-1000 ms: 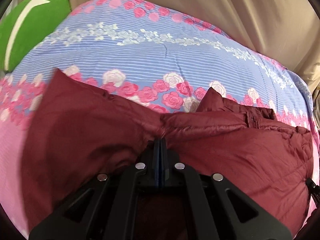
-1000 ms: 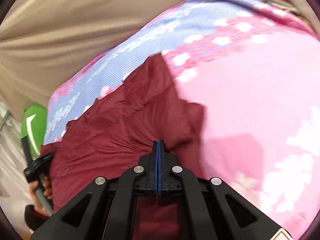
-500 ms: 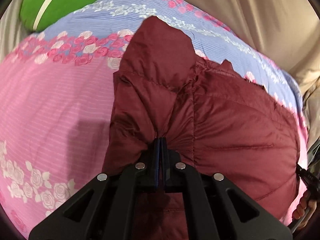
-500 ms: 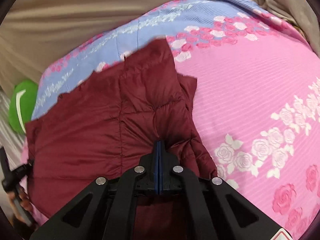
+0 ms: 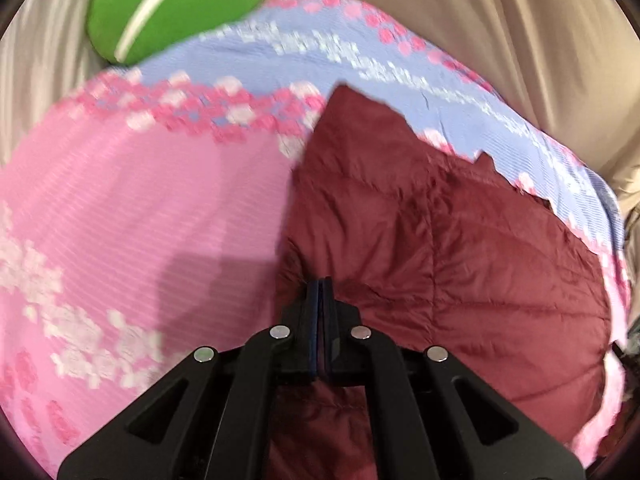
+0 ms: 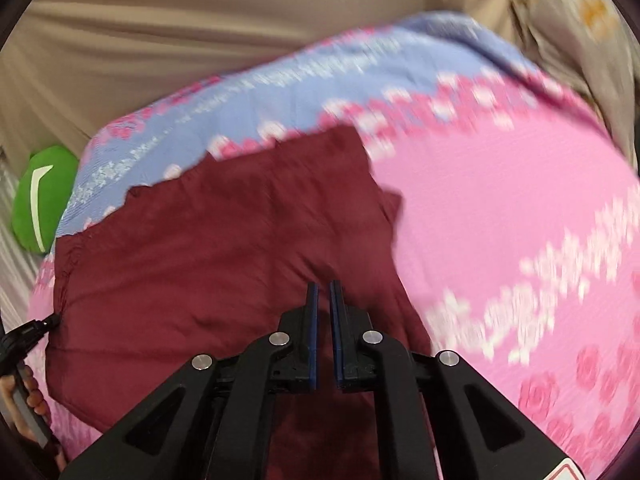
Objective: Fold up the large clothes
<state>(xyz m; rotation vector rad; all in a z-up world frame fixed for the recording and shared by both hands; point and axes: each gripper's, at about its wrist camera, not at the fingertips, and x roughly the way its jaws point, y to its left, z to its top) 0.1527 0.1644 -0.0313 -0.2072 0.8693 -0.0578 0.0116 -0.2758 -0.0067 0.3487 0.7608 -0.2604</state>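
Note:
A dark red quilted jacket (image 5: 460, 260) lies folded on a pink and blue floral bedspread (image 5: 140, 208). My left gripper (image 5: 320, 284) is shut, with the jacket's fabric gathered at its tips near the garment's left edge. In the right wrist view the jacket (image 6: 224, 248) fills the middle. There my right gripper (image 6: 324, 286) hovers over the jacket's near right part. Its jaws are opening and stand a narrow slit apart, and the pads no longer pinch the cloth. The left gripper (image 6: 40, 326) shows at the far left, at the jacket's corner.
A green cushion (image 5: 172, 4) with a white stripe sits at the bed's far corner, also seen as the cushion (image 6: 40, 200). Beige draped cloth (image 5: 500, 20) backs the bed. A hand (image 6: 24, 400) holds the left tool. Bare bedspread (image 6: 500, 208) lies right of the jacket.
The left gripper carried its fold of jacket across, so the jacket now sits right of its tips. The right gripper's jaws went from pinching bunched fabric to a slit apart.

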